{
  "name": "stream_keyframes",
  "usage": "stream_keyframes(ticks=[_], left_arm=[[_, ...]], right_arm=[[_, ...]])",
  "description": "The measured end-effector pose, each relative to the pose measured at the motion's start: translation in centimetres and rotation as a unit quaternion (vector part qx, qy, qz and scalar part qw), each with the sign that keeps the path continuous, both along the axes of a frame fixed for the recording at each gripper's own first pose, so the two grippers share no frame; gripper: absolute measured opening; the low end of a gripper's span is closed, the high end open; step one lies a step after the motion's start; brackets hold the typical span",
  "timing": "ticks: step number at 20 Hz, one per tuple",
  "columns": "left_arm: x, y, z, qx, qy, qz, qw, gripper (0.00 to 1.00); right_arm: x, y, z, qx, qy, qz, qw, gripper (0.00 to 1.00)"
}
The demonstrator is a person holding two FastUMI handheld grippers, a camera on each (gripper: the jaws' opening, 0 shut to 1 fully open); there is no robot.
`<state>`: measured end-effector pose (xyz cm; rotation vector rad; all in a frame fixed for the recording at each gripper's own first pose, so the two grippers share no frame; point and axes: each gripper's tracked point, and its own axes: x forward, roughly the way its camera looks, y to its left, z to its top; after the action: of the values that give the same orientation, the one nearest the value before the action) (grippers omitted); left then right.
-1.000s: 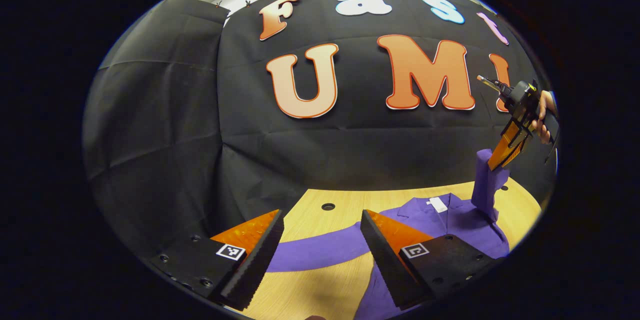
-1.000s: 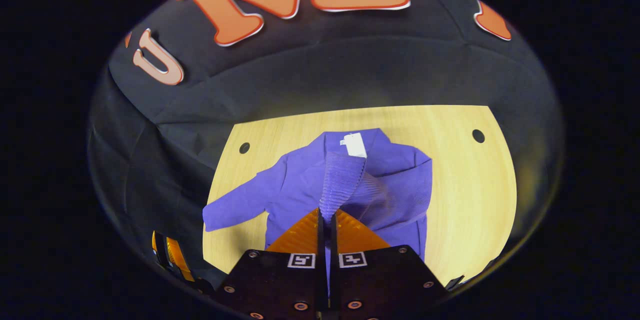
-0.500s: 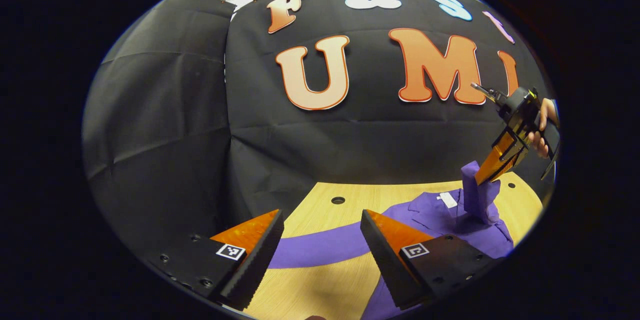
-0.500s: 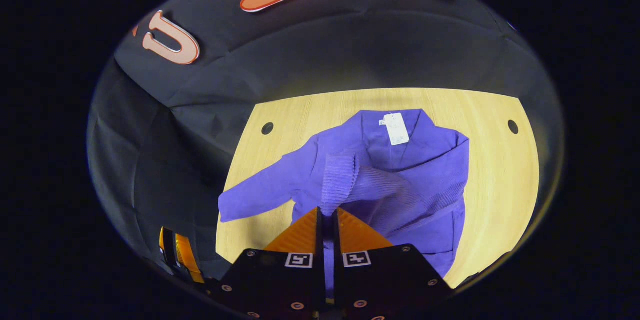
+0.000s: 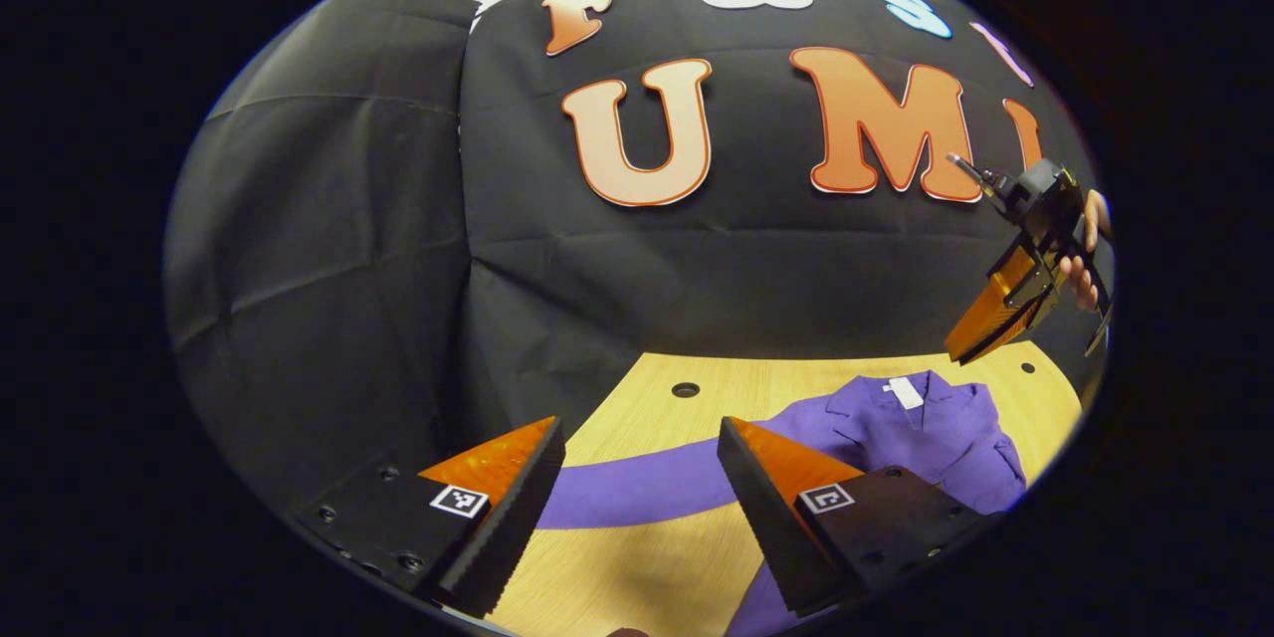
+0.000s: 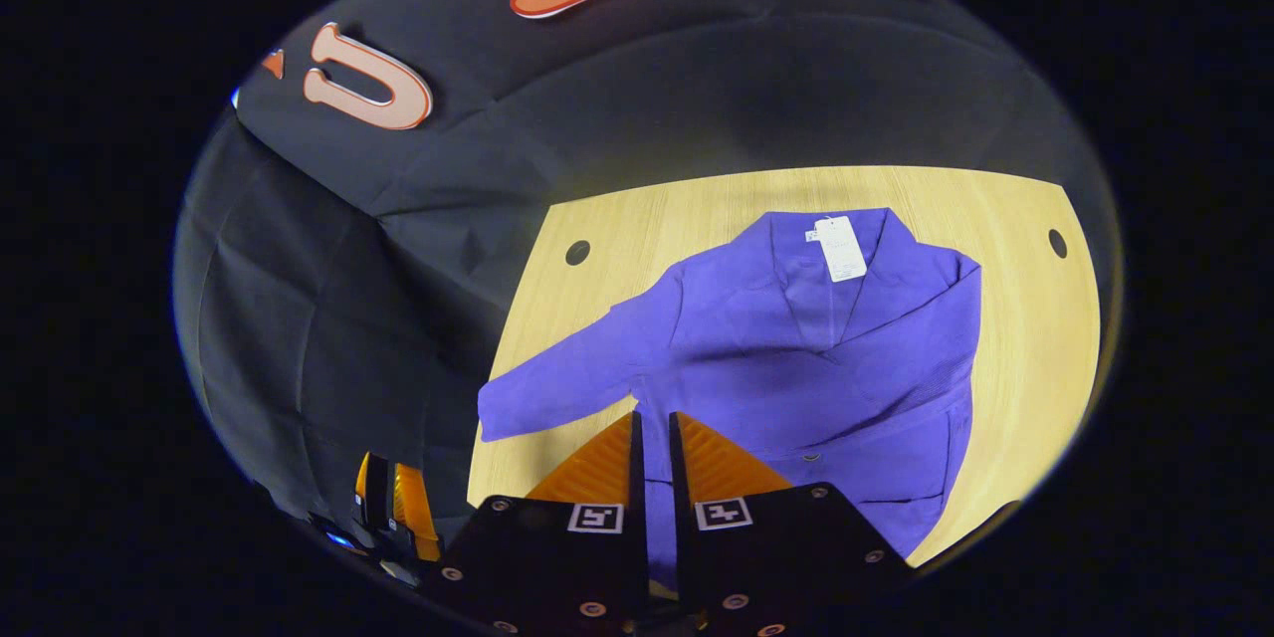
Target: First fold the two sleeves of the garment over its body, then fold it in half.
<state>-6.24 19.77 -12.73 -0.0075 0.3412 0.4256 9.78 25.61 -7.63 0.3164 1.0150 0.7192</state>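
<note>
Purple garment (image 6: 796, 368) lay flat on the bench (image 6: 1025, 338), collar toward its far edge, one sleeve folded over the body, the other stretched toward the left edge. My right gripper (image 6: 652, 438) hovered above it, jaws slightly parted, empty; my left gripper (image 5: 637, 478) hung with jaws wide apart.

Two handheld grippers, matching build.
Left gripper (image 5: 637, 478): black finger mounts, round screw heads, a small square black-and-white marker on each; wedge fingers (image 5: 503, 518) with ribbed inner faces. Right gripper (image 6: 652, 438): same marker pair, screws on black plates, ridged wedges. A hand (image 5: 1085, 254) grips its body.
</note>
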Motion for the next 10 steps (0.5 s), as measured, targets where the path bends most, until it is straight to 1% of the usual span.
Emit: stream_keyframes(ticks=[1,3,5,6,7,8,9,10], left_arm=[[0.2,0.2,-0.3,-0.001,0.004,-0.002,1.000,0.97],[1.0,1.4,-0.8,-0.005,0.017,0.000,1.000,0.97],[2.0,3.0,-2.0,-0.018,0.042,0.002,0.999,0.97],[2.5,4.0,-2.7,-0.024,0.061,0.005,0.998,0.97],[2.9,4.9,-3.4,-0.033,0.076,0.004,0.997,0.93],[3.3,5.9,-4.2,-0.046,0.094,0.008,0.994,0.98],[3.4,6.7,-5.3,-0.059,0.117,0.014,0.991,0.97],[3.5,7.6,-6.6,-0.070,0.134,0.022,0.988,0.97]], right_arm=[[0.1,-0.3,0.2,-0.002,-0.008,-0.001,1.000,0.13],[0.5,-1.5,1.0,-0.005,-0.038,-0.010,0.999,0.19],[0.5,-3.0,2.0,-0.004,-0.075,-0.024,0.997,0.30],[0.7,-3.8,2.6,0.001,-0.091,-0.035,0.995,0.39],[0.7,-4.7,3.0,0.006,-0.103,-0.047,0.994,0.44],[0.9,-5.8,3.5,0.012,-0.112,-0.061,0.992,0.40],[1.1,-6.8,4.0,0.018,-0.121,-0.076,0.990,0.44],[1.2,-7.7,4.3,0.021,-0.130,-0.090,0.987,0.53]])
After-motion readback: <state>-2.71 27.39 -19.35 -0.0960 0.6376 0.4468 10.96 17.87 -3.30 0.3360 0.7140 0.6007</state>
